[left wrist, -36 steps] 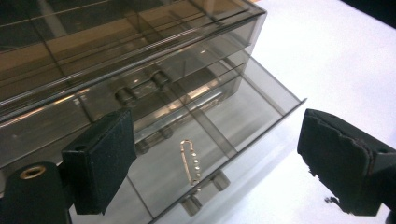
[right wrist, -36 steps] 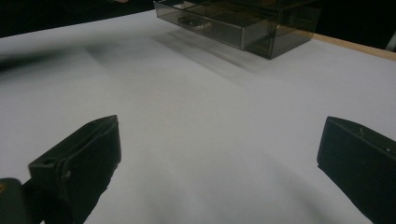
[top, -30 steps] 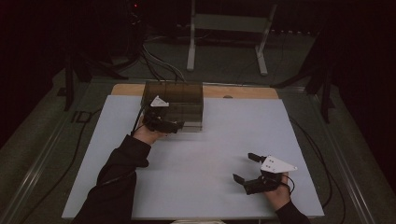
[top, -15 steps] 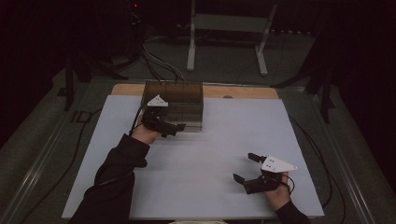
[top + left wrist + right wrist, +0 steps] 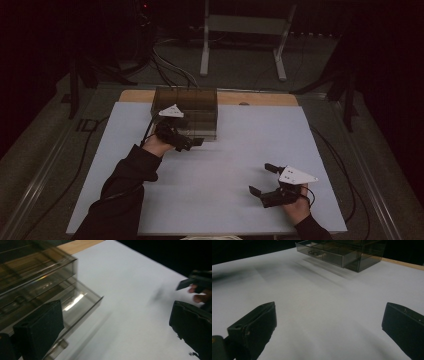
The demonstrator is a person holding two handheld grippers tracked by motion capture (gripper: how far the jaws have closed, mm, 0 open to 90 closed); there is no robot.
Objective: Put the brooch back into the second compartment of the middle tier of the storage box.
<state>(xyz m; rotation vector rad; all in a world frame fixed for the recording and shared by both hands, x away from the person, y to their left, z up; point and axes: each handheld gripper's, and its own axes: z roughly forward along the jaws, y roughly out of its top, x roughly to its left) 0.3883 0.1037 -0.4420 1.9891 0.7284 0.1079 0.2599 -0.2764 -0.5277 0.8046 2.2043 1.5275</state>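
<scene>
A smoky see-through drawer box [image 5: 186, 111] stands at the back of the white table sheet [image 5: 230, 150]. Its low drawer [image 5: 77, 301] is pulled out a little. My left gripper [image 5: 191, 134] hovers at the box's front, just right of the drawer. Its jaws have just been opening and now stand wide open [image 5: 117, 325] with nothing between them. My right gripper [image 5: 264, 179] rests near the front right of the sheet, open and empty [image 5: 327, 325]. It points toward the box [image 5: 344, 252]. The left gripper view also catches the right gripper [image 5: 197, 282] far off.
A strip of wooden tabletop [image 5: 260, 98] shows behind the sheet. Beyond the table stand a metal frame [image 5: 240, 30] and loose cables [image 5: 170, 65] on a dark floor. Each gripper trails a cable over the table edge.
My left gripper has eased slightly back from the box front toward the near side. The right hand has stayed put.
</scene>
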